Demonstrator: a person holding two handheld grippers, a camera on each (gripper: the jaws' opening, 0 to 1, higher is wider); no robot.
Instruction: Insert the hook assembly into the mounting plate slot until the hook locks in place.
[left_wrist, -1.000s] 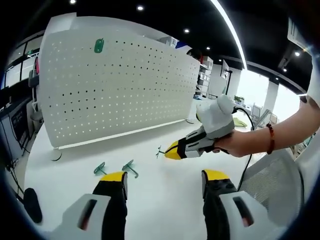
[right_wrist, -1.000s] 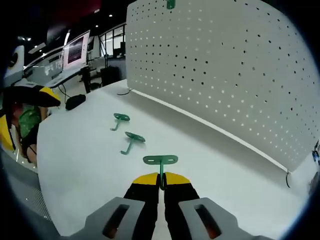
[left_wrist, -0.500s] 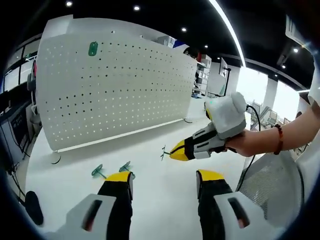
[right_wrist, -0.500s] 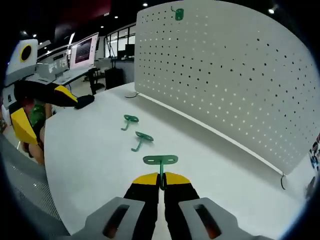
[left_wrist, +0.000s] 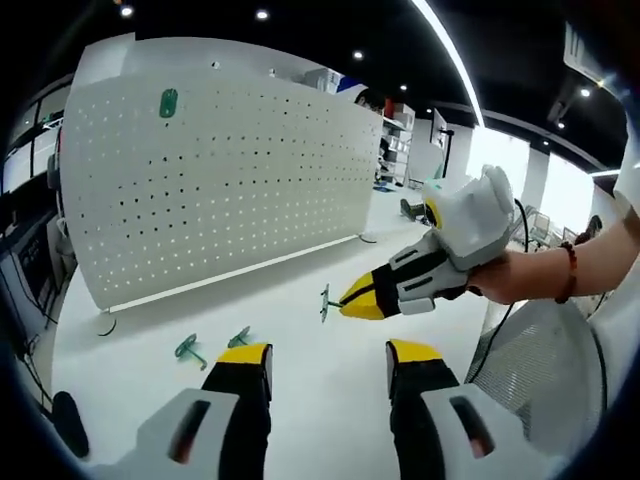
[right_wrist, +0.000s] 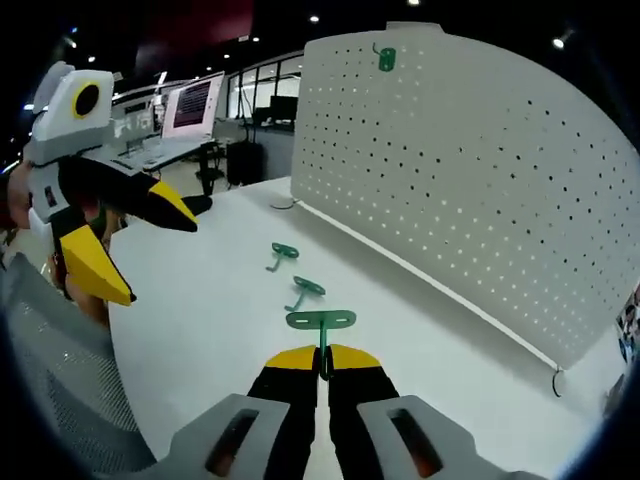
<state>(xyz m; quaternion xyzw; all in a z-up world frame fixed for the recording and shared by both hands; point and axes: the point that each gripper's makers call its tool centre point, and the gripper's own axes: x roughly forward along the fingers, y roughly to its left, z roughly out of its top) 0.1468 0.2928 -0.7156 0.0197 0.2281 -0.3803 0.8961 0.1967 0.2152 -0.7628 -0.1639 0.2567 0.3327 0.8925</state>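
Right gripper view: right gripper (right_wrist: 322, 366) clamped on green hook (right_wrist: 321, 322) at lower centre; thin stem grip, may twist or slip; left gripper (right_wrist: 125, 245) apart, empty, left; spare hooks (right_wrist: 303, 290) mid-table; pegboard (right_wrist: 470, 180) beyond, holes small, misalignment likely.

You're working under bright, even light from ceiling spots and a long light strip (left_wrist: 455, 55) overhead. The white table (left_wrist: 330, 400) reflects it softly, so shadows stay faint. A window (left_wrist: 505, 170) blows out to glare in the left gripper view. Fisheye bends the pegboard (right_wrist: 470, 190) and smears detail near both views' edges.
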